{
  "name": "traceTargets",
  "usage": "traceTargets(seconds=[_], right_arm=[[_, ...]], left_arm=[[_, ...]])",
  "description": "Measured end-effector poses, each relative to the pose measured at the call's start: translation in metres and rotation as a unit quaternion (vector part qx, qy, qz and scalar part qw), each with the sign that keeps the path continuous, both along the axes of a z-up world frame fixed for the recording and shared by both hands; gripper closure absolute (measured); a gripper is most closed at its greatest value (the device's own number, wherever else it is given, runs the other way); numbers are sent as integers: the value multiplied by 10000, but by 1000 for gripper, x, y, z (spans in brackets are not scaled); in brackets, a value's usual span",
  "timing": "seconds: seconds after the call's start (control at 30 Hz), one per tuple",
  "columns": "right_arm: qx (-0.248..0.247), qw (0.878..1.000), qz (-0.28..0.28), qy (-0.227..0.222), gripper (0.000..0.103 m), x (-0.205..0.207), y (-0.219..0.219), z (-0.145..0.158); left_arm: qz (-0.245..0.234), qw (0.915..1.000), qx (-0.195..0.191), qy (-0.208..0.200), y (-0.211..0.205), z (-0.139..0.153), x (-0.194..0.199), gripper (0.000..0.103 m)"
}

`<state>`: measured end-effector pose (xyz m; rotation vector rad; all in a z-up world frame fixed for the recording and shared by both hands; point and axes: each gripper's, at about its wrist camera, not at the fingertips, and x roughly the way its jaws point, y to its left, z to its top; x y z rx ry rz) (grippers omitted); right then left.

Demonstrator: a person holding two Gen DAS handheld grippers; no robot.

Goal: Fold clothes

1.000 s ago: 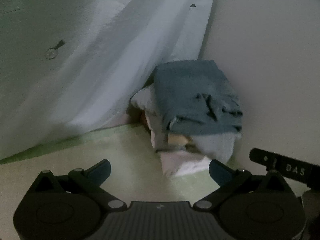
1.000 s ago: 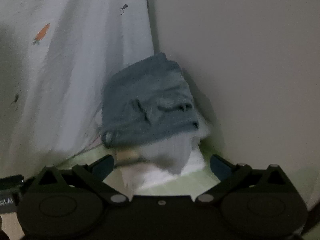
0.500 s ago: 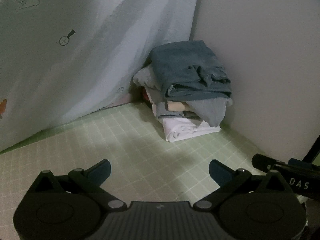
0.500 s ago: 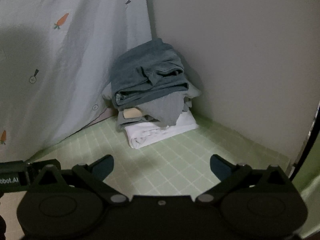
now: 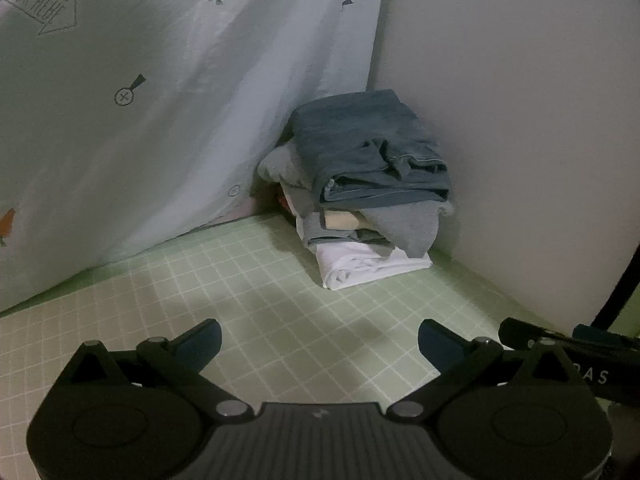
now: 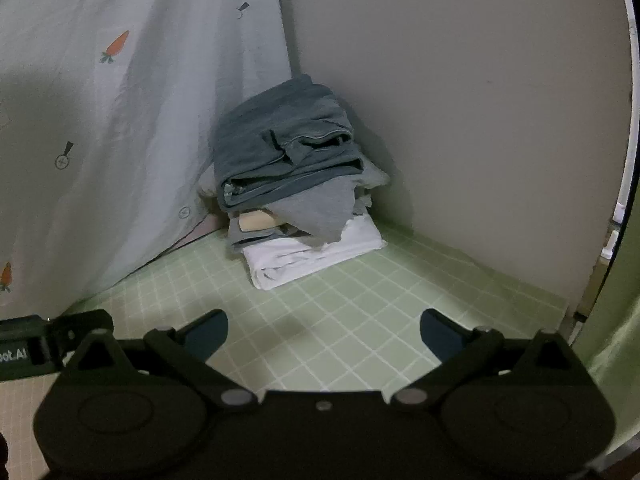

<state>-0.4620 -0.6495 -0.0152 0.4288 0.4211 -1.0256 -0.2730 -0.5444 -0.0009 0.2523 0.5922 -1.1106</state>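
A stack of folded clothes [image 5: 368, 188] stands in the corner on the green checked surface [image 5: 280, 312]. A blue-grey folded garment [image 5: 360, 148] lies on top, grey pieces hang under it, and a white folded one [image 5: 368, 268] is at the bottom. The stack also shows in the right wrist view [image 6: 292, 176]. My left gripper [image 5: 320, 340] is open and empty, well short of the stack. My right gripper [image 6: 324, 332] is open and empty, also back from the stack.
A pale sheet with carrot prints [image 5: 160, 100] hangs along the left. A plain wall [image 5: 520, 120] closes the right side. The other gripper's body shows at the right edge [image 5: 568, 344] and at the left edge of the right wrist view [image 6: 40, 340].
Both grippers have pulled back from the stack, which now looks smaller and farther away. More of the green surface shows in front. Both stay open.
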Motion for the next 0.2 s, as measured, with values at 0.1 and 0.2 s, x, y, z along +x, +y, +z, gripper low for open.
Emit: traceTargets(seconds=[0.1, 0.2], right_arm=[[-19, 10000, -1, 0, 0, -2, 0, 1], [-19, 10000, 17, -8, 0, -2, -2, 1]], left_arm=[[-1, 10000, -5, 1, 0, 1, -1, 0], [30, 10000, 2, -3, -2, 1, -2, 0]])
